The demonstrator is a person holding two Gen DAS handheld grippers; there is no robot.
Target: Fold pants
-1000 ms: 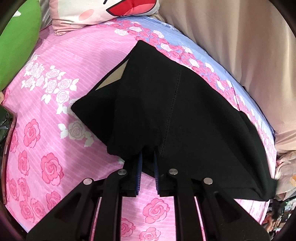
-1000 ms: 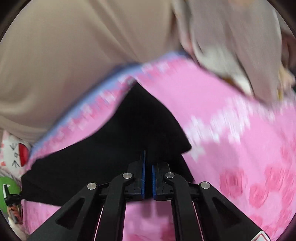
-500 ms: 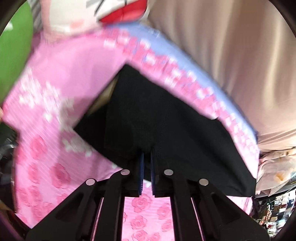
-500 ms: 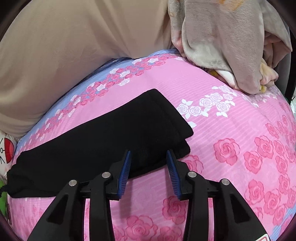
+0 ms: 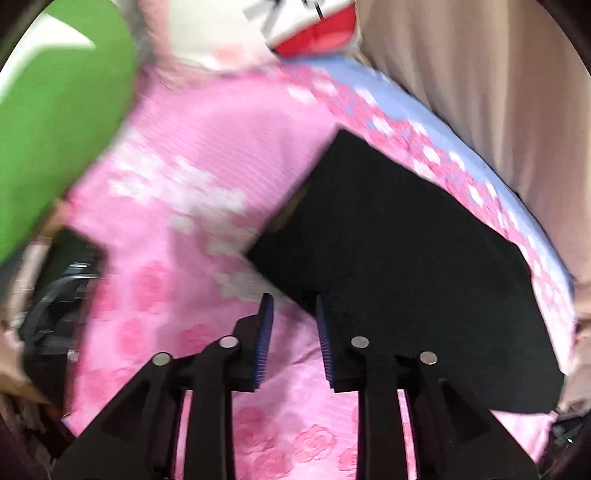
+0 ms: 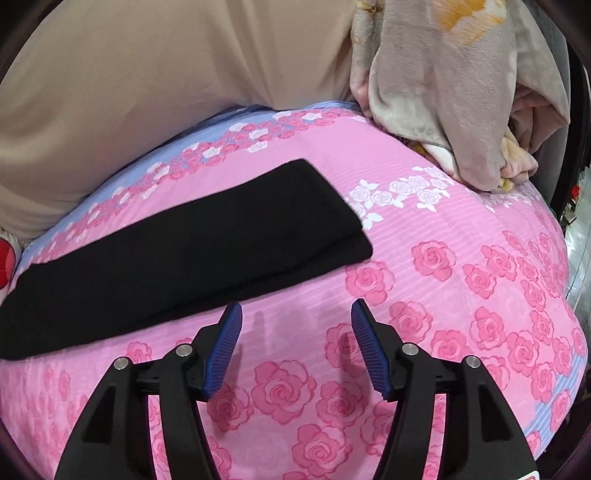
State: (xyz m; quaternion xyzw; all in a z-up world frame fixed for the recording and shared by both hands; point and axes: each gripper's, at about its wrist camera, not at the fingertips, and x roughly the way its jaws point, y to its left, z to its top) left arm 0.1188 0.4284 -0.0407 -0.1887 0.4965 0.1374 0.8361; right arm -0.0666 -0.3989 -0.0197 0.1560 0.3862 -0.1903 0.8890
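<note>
The black pants [image 5: 399,258] lie folded lengthwise on the pink rose bedsheet [image 5: 192,206]. In the right wrist view the pants [image 6: 192,243] stretch from the leg ends at the middle to the far left edge. My left gripper [image 5: 293,314] is open and empty, with its right finger over the near edge of the pants. My right gripper [image 6: 295,314] is wide open and empty, just in front of the pants' near edge and apart from them.
A beige curtain [image 6: 147,74] hangs behind the bed. A crumpled beige blanket [image 6: 454,92] lies at the back right. A cartoon pillow [image 5: 277,26] and a green cushion [image 5: 48,122] sit at the head end. The left wrist view is blurred by motion.
Both grippers have let go of the pants and opened. The right one pulled back first; the left one opened last and shifted left. The pants now lie flat.
</note>
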